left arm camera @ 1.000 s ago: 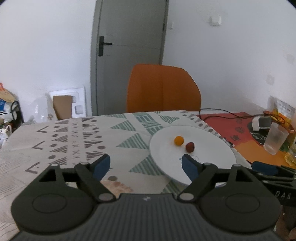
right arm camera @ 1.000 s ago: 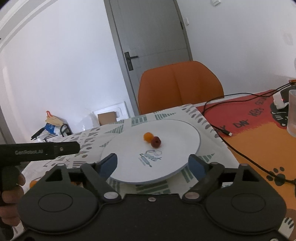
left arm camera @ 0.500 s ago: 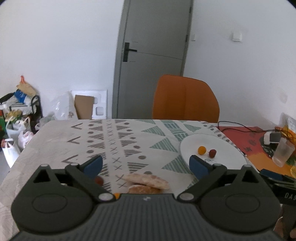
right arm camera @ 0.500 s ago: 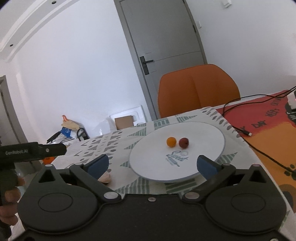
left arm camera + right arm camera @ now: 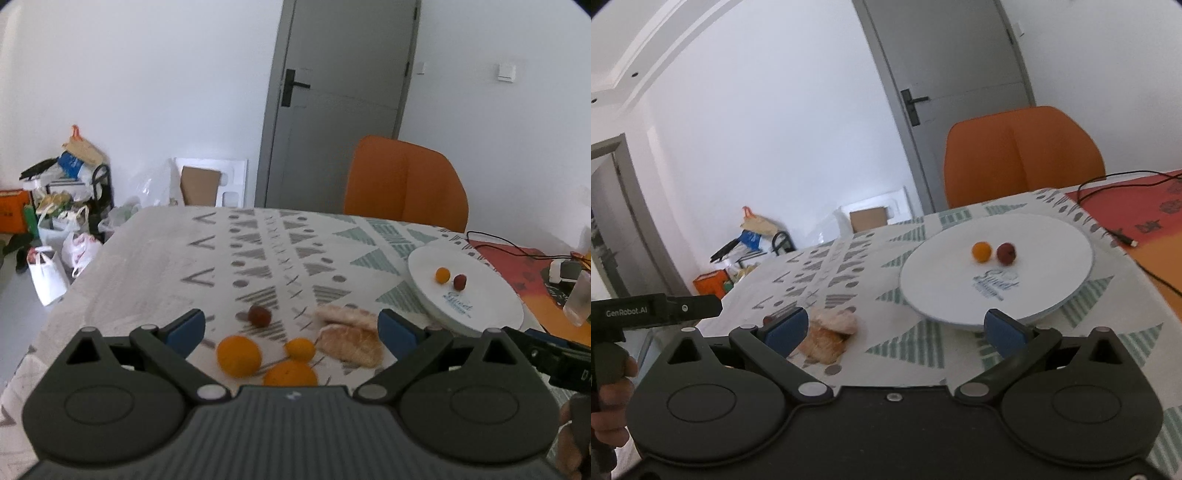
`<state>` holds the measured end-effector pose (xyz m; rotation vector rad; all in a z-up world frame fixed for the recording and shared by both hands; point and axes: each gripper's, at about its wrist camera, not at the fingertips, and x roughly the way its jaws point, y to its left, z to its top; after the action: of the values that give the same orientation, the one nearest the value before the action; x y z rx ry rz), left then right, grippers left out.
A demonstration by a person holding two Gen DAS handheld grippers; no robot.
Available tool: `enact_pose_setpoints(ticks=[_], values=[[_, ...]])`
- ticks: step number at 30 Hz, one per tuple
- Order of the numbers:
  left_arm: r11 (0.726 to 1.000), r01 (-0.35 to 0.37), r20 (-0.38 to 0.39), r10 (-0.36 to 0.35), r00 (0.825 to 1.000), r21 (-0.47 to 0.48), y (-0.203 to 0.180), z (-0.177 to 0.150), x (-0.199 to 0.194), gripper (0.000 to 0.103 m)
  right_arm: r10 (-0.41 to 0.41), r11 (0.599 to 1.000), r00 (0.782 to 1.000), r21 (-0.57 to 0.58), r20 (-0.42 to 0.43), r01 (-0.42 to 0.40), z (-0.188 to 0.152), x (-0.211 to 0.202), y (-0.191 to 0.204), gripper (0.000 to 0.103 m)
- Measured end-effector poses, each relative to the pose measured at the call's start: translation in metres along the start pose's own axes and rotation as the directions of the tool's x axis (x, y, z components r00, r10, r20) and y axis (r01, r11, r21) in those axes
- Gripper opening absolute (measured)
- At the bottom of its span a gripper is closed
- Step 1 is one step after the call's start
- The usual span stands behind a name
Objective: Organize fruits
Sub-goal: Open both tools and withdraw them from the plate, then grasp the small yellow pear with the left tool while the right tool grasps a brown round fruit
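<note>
**A:** ok so what are the claws doing, from where you stand?

**B:** Both wide apart, nothing between the pads. The left gripper (image 5: 291, 328) hangs low over the near part of the table (image 5: 155, 266), angled down. The right gripper (image 5: 894, 326) sits just short of the white plate (image 5: 1067, 254), its right pad nearly over the near rim.

**A:** room to move?

**B:** Plenty on the left. The patterned cloth is bare all the way out to the far edge and the left edge. On the right it gets tighter: the plate, then a black cable (image 5: 1145, 273) across the red mat (image 5: 1137, 210), and a plastic cup (image 5: 580, 299) near that side. An orange chair (image 5: 404, 184) is tucked in at the far edge.

**A:** and the fruit?

**B:** Loose pile right in front of the left claw, between its fingers in that view: large orange (image 5: 239, 355), small orange (image 5: 299, 349), a third orange (image 5: 290, 373) half hidden by the gripper body, and a dark red fruit (image 5: 259, 316) a bit farther out. Two pale crusty pieces (image 5: 349, 343), can't tell what they are, lie just inside its right finger.

**A:** on the plate?

**B:** Two: a tiny orange one (image 5: 981, 251) and a red one (image 5: 1006, 253), side by side, well ahead of the right claw.
</note>
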<state>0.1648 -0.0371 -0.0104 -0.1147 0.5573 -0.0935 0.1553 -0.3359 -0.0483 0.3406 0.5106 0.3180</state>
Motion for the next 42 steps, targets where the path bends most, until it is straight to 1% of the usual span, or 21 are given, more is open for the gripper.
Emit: enact_pose_setpoints(ticks=[3, 9, 11, 13, 20, 21, 23, 24, 26, 27, 28, 31, 36, 40, 42], values=[[1.000, -0.020, -0.012, 0.020, 1.000, -0.013, 0.009, -0.007, -0.002, 0.098, 0.014, 1.000, 1.000, -0.006, -0.015, -0.014, -0.002, 0.003, 0.006, 0.103], [0.997, -0.039, -0.039, 0.037, 0.999, -0.059, 0.028, -0.023, -0.009, 0.096, 0.042, 0.999, 0.998, -0.031, -0.044, -0.043, -0.007, 0.007, 0.019, 0.103], [0.997, -0.044, -0.049, 0.041, 0.998, -0.065, 0.031, -0.029, -0.012, 0.092, 0.049, 0.998, 0.997, -0.045, -0.053, -0.052, -0.009, 0.008, 0.024, 0.102], [0.996, -0.046, -0.064, 0.041, 0.997, -0.074, 0.035, -0.034, -0.013, 0.085, 0.057, 0.997, 0.996, -0.054, -0.065, -0.061, -0.012, 0.009, 0.029, 0.101], [0.996, -0.029, -0.099, 0.020, 0.995, -0.087, 0.039, -0.049, -0.017, 0.067, 0.079, 0.992, 0.992, -0.085, -0.102, -0.088, -0.019, 0.012, 0.045, 0.086], [0.996, -0.024, -0.105, 0.015, 0.994, -0.088, 0.039, -0.051, -0.017, 0.065, 0.082, 0.992, 0.991, -0.089, -0.105, -0.092, -0.020, 0.012, 0.048, 0.085], [0.996, -0.015, -0.113, 0.005, 0.994, -0.088, 0.039, -0.056, -0.017, 0.063, 0.085, 0.991, 0.990, -0.096, -0.111, -0.096, -0.022, 0.013, 0.052, 0.085], [0.996, -0.014, -0.118, 0.003, 0.993, -0.086, 0.038, -0.058, -0.017, 0.060, 0.087, 0.990, 0.990, -0.102, -0.115, -0.099, -0.023, 0.013, 0.054, 0.084], [0.996, -0.009, -0.135, -0.002, 0.991, -0.085, 0.039, -0.064, -0.014, 0.049, 0.088, 0.988, 0.989, -0.112, -0.123, -0.101, -0.026, 0.014, 0.059, 0.083], [0.996, -0.010, -0.149, -0.004, 0.989, -0.090, 0.039, -0.067, -0.011, 0.033, 0.088, 0.988, 0.988, -0.116, -0.126, -0.103, -0.027, 0.015, 0.062, 0.083], [0.995, -0.010, -0.164, -0.006, 0.986, -0.100, 0.040, -0.069, -0.009, 0.024, 0.090, 0.987, 0.987, -0.119, -0.130, -0.105, -0.028, 0.015, 0.063, 0.082], [0.996, -0.034, -0.157, 0.021, 0.987, -0.083, 0.040, -0.067, -0.013, 0.024, 0.095, 0.985, 0.986, -0.130, -0.139, -0.113, -0.032, 0.016, 0.068, 0.082], [0.996, -0.031, -0.133, 0.019, 0.991, -0.086, 0.045, -0.057, -0.018, 0.024, 0.119, 0.980, 0.979, -0.141, -0.165, -0.143, -0.038, 0.022, 0.077, 0.079], [0.996, -0.032, -0.134, 0.021, 0.991, -0.080, 0.044, -0.055, -0.017, 0.024, 0.134, 0.976, 0.974, -0.147, -0.182, -0.162, -0.042, 0.028, 0.083, 0.078], [0.996, -0.035, -0.136, 0.024, 0.990, -0.077, 0.043, -0.054, -0.016, 0.024, 0.140, 0.974, 0.971, -0.152, -0.194, -0.170, -0.045, 0.031, 0.086, 0.072]])
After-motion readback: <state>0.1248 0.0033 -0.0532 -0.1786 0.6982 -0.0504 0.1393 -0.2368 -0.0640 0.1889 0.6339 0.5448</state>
